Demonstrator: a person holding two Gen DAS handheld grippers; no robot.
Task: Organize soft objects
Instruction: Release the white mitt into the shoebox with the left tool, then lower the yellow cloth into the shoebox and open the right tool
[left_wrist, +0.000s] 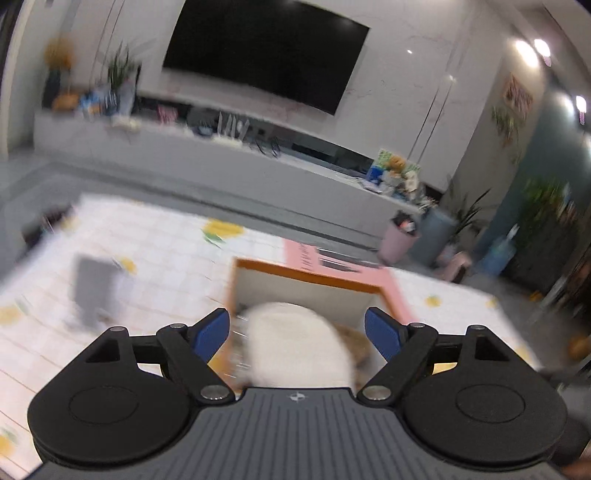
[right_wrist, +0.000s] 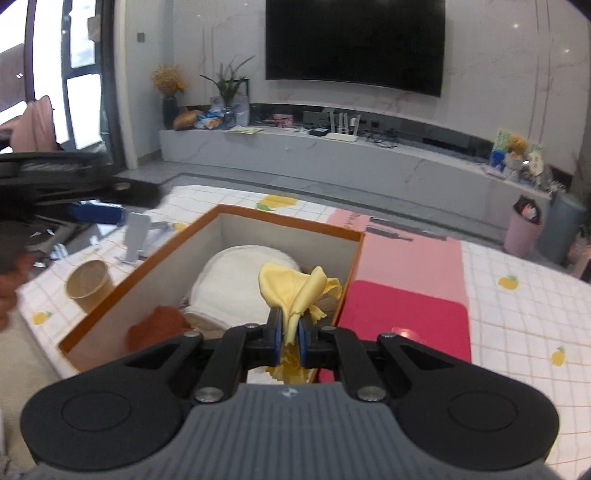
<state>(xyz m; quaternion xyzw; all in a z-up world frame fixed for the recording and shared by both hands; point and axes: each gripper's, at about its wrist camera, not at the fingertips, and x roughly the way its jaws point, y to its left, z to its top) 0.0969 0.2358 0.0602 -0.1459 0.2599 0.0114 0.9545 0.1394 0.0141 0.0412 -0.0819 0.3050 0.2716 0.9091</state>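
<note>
An orange-rimmed box (right_wrist: 288, 218) stands on the table, holding a white padded cushion (right_wrist: 236, 280) and a rust-brown cloth (right_wrist: 159, 325). My right gripper (right_wrist: 290, 325) hovers over the box's near right corner, shut on a crumpled yellow cloth (right_wrist: 291, 288) that sticks up between the pads. In the blurred left wrist view, my left gripper (left_wrist: 295, 321) is open over the box (left_wrist: 306, 273). The white cushion (left_wrist: 295, 343) lies below and between its blue fingers (left_wrist: 210, 332), and neither pad touches it. One blue finger (right_wrist: 96, 214) of the left gripper shows at the left edge of the right wrist view.
A paper cup (right_wrist: 88, 286) and a grey stand (right_wrist: 136, 236) sit left of the box on the checked tablecloth. A red mat (right_wrist: 406, 321) on a pink sheet (right_wrist: 410, 258) lies right of it. Bins (right_wrist: 522, 232) stand on the floor beyond.
</note>
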